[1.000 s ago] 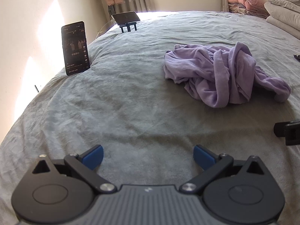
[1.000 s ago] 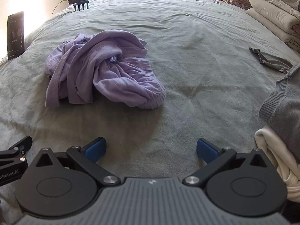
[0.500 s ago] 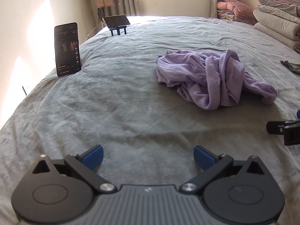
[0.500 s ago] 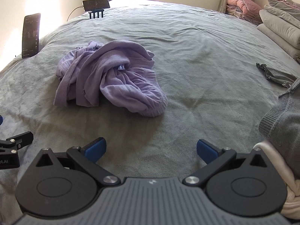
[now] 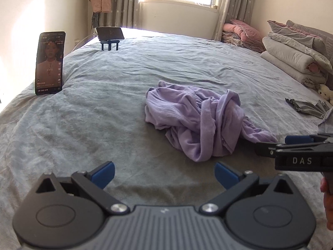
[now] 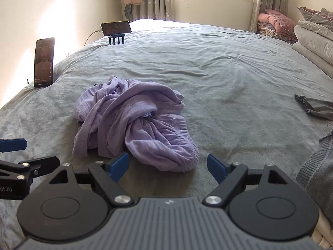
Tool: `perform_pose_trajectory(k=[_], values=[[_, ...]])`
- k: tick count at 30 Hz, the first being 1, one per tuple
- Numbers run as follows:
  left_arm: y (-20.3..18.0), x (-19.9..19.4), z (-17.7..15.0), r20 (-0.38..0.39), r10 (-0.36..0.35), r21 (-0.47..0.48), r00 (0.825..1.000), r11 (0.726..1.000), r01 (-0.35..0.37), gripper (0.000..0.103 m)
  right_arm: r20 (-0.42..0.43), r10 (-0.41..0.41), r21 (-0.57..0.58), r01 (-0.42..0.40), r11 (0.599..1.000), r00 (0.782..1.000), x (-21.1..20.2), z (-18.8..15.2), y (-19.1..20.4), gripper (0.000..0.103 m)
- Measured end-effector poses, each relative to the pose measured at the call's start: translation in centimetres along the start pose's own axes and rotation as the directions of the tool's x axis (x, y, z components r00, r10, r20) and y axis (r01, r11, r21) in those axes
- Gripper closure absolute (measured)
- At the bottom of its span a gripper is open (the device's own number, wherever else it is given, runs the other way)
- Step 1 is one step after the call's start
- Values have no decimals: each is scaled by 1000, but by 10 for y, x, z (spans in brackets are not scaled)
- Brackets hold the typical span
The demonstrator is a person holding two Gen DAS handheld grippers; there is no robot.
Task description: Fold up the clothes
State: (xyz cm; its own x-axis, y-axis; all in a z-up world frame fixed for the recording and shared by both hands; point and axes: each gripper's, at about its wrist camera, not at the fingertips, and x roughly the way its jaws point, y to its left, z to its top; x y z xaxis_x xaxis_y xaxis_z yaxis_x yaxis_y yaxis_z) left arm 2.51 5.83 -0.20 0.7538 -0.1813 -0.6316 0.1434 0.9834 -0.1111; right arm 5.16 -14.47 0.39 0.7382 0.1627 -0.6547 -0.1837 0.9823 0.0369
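Left gripper (image 5: 164, 176) jaws spread wide, empty; right gripper (image 6: 167, 165) likewise, near purple garment (image 6: 133, 123), not touching.

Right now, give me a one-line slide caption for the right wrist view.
Open right hand-held gripper hovers just short of a crumpled lavender cotton garment lying unfolded on the grey bedspread.

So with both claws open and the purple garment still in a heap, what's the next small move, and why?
Probably ease the right claw forward onto the elastic hem of the purple garment just ahead of it. Both it and the left claw are open and empty, and the garment lies crumpled on the bed, so it needs spreading first.
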Motion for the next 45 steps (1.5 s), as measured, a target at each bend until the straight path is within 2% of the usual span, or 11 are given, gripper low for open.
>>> perform_pose_trajectory(k=[6, 9, 13, 15, 19, 25, 37, 40, 42, 43, 45], values=[[-18, 11, 8, 67, -37, 41, 997, 999, 35, 4, -32, 1, 10, 0, 1000, 999, 12, 0, -6, 41], [-28, 20, 10, 69, -63, 68, 996, 996, 58, 17, -54, -1, 34, 3, 999, 999, 17, -3, -12, 56], [-35, 31, 7, 40, -92, 94, 995, 992, 88, 68, -53, 1, 77, 3, 997, 999, 15, -5, -21, 77], [-33, 33, 6, 25, -105, 68, 994, 992, 103, 98, -47, 5, 97, -1, 995, 999, 11, -5, -24, 79], [-23, 22, 6, 39, -148, -12, 988, 989, 148, 100, -21, 5, 121, -2, 993, 1000, -1, -4, -30, 81], [-28, -14, -1, 74, -233, 20, 970, 973, 232, 100, 25, -7, 146, 3, 989, 1000, -17, -2, -40, 87], [-39, -66, -30, -45, -409, 136, 911, 901, 411, 100, 23, -3, 193, -1, 981, 1000, -30, -7, -57, 85], [-38, -63, -36, -73, -398, 163, 914, 900, 405, 99, 28, -1, 198, -5, 980, 1000, -33, -8, -57, 78], [-36, -61, -38, -68, -376, 177, 924, 907, 382, 95, 42, -1, 191, -7, 981, 999, -34, -7, -54, 57], [-34, -60, -38, -62, -365, 175, 929, 912, 371, 85, 51, -1, 189, -9, 982, 999, -35, -6, -52, 43], [-26, -59, -36, -41, -346, 151, 937, 925, 348, 56, 67, 6, 179, -18, 984, 998, -37, -4, -47, 40]])
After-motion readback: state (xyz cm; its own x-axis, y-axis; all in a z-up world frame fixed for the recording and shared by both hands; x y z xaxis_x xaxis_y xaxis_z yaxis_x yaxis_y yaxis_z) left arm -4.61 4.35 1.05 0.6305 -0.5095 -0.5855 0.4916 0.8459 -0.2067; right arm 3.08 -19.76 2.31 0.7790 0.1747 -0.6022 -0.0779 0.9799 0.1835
